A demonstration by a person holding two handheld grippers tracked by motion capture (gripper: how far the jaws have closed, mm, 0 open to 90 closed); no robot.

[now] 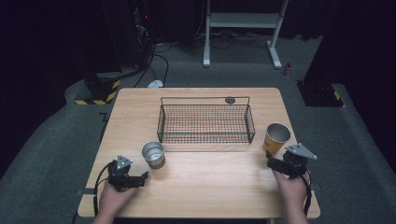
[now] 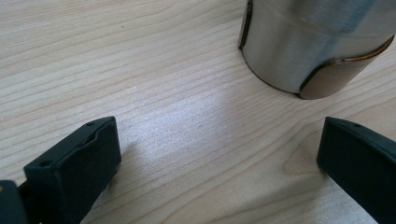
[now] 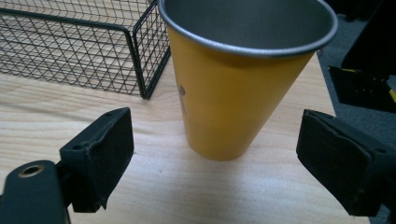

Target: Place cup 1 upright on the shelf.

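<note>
Left tool (image 1: 140,178): jaws spread wide, nothing gripped. It sits low over the desk (image 1: 210,186) near the front-left edge, pointing toward the steel cup (image 1: 153,154). Cup stands upright just ahead & to the right of the tool, not touching. In the left gripper view (image 2: 219,154) the cup (image 2: 308,46) sits beyond the jaw tips, offset toward the right jaw.

Right tool (image 1: 271,160): jaws also wide, nothing gripped. It is just beside the yellow cup (image 1: 277,138), which stands upright near the desk's right edge, mouth up, grey inside. In the right gripper view (image 3: 215,149) the yellow cup (image 3: 233,93) is centred between the jaws w/ a gap on each side; no contact.

Wire basket (image 1: 206,122): black mesh, desk centre-rear, btw. the two cups. Its corner (image 3: 140,60) lies just left of the yellow cup, apart from it.
</note>
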